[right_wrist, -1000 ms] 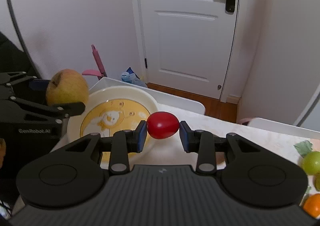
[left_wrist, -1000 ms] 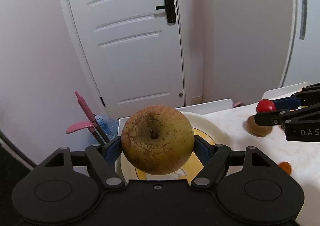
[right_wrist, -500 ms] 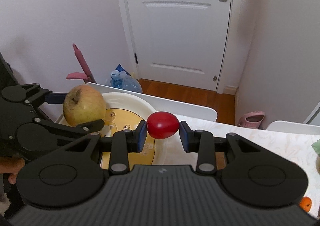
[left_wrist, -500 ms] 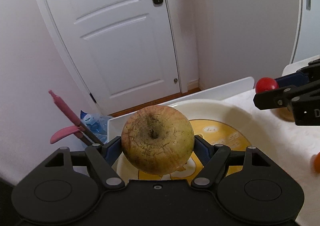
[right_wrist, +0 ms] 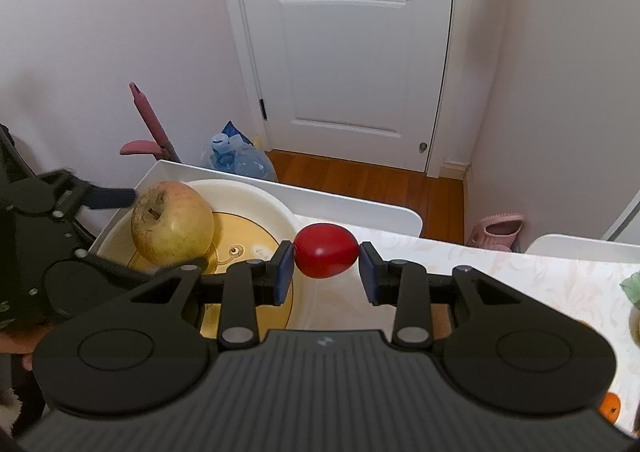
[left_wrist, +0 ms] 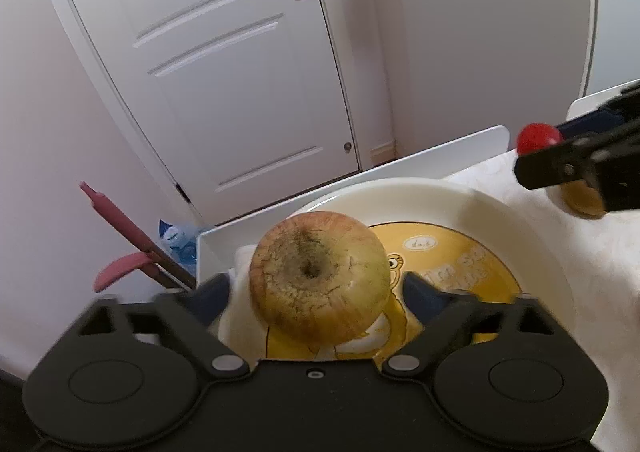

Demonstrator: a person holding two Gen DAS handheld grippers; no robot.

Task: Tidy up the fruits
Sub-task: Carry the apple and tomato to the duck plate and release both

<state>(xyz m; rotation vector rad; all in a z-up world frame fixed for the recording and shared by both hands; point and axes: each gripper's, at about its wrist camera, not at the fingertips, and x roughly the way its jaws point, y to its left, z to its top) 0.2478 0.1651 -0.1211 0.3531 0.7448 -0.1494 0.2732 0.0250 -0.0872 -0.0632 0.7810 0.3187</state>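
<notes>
A yellow-brown apple sits over the cream plate with a yellow cartoon centre. My left gripper is open, its pads apart from the apple on both sides. The apple also shows in the right wrist view, over the plate, beside the left gripper. My right gripper holds a small red tomato just right of the plate; it shows in the left wrist view with the tomato.
A brown fruit lies on the patterned tablecloth behind the right gripper. An orange fruit and a green item lie at the right. A white table rim borders the plate. Beyond are a door, water bottle and pink tool.
My left gripper has come down over the plate and opened, letting go of the apple. My right gripper has moved closer to the plate with the tomato.
</notes>
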